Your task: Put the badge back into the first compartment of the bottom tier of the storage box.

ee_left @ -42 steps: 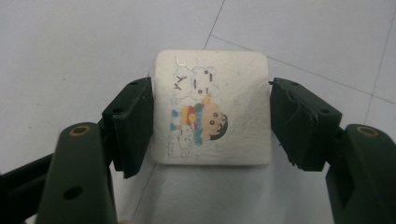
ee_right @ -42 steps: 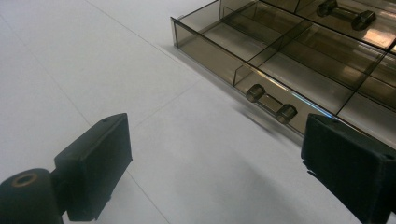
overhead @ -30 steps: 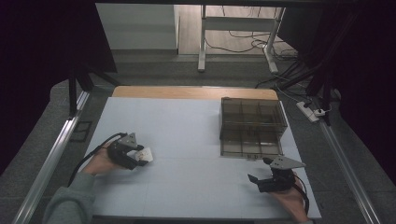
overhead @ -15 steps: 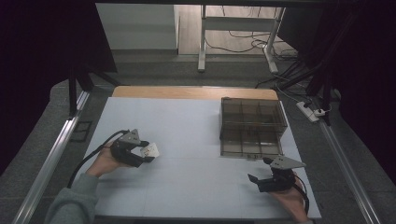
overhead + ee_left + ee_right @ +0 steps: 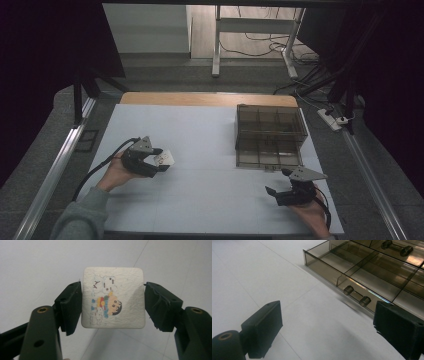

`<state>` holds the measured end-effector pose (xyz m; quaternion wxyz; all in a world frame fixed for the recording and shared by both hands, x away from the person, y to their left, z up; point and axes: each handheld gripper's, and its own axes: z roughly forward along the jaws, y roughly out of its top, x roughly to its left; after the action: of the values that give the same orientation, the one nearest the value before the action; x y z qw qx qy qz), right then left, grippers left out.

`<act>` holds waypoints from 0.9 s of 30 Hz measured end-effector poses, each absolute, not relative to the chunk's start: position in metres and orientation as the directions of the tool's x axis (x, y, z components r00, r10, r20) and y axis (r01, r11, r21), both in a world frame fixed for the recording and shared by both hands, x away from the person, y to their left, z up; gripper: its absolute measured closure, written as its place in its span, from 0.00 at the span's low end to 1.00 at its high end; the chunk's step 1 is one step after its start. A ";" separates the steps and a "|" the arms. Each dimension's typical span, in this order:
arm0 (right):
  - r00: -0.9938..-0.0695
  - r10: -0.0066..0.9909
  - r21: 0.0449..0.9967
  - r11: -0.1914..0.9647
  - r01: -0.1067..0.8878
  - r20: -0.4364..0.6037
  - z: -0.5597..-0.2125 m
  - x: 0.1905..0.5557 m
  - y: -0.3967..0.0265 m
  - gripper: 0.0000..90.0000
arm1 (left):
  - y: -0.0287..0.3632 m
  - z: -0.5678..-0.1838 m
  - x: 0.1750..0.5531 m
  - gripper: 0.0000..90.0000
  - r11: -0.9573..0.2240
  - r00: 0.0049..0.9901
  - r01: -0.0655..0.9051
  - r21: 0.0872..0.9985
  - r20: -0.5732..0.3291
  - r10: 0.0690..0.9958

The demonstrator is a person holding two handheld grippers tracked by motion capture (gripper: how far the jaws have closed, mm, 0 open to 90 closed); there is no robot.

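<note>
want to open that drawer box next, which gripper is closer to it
Right. The right gripper sits just below the smoky drawer box, jaws open toward its handle. The left gripper, clamping a square tile, is across the table.

A white-topped bench (image 5: 210,195) with a wooden far edge sits in a dim room. Grey floor (image 5: 165,70) beyond it; a metal frame (image 5: 216,45) (cables tangled beneath) stands upper centre, a power strip (image 5: 334,120) at right.

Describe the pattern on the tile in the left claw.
White tile with a cartoon child and snowman print; clearest in the left gripper view.
</note>
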<state>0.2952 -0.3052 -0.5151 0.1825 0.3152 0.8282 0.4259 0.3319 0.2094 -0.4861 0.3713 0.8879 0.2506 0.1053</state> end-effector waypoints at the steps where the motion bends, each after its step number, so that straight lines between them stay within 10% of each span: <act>1: -0.734 0.678 0.820 0.438 0.367 -0.033 -0.515 0.295 -0.305 0.09 | 0.209 -0.486 0.332 0.37 -0.594 0.851 0.369 0.715 -0.003 0.525; 27: -0.730 0.683 0.828 0.429 0.361 -0.035 -0.514 0.295 -0.305 0.09 | 0.181 -0.474 0.331 0.37 -0.584 0.861 0.332 0.741 0.016 0.509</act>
<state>0.2952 -0.3052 -0.5144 0.1868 0.3164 0.8243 0.4307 0.3308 0.1814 -0.4741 0.3891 0.8825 0.2382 0.1140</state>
